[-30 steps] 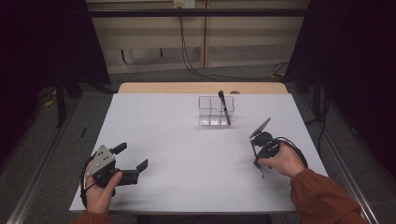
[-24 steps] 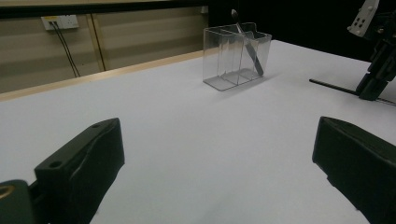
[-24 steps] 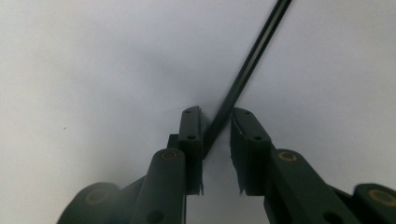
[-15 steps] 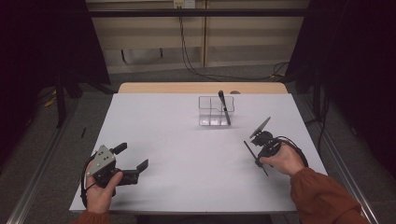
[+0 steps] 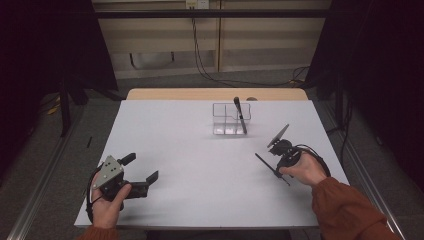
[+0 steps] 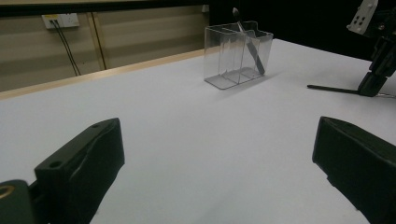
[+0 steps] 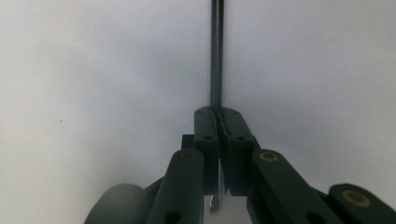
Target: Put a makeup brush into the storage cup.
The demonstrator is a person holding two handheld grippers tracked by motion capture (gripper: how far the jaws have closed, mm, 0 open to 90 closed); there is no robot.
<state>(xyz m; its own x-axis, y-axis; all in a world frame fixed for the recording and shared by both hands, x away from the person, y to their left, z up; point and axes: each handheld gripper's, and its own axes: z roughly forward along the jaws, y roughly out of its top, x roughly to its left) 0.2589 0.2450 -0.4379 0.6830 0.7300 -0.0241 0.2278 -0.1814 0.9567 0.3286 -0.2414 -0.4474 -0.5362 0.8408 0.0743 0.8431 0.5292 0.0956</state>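
High view: we see right gripper [image 5: 274,161] clamped on thin dark rod [image 5: 267,167] near table's [image 5: 165,125] right edge; clear organizer [image 5: 229,119] sits toward far edge.

Left gripper view: left gripper [image 6: 219,154] wide, empty.

Right gripper view: jaws have just closed on rod [image 7: 216,56]. Pinch near its end; we judge long free end may swing or slip when lifted.

The person is wearing rust-orange long sleeves [image 5: 345,207], showing nearest the white worktop's [image 5: 200,165] front edge. The left black two-jaw gripper [image 5: 142,175] is carrying a grey three-cornered plate dotted with small holes. The right black gripper [image 7: 218,123] is showing brass-coloured pivot screws along its linkage arms, a black cable looping behind it.
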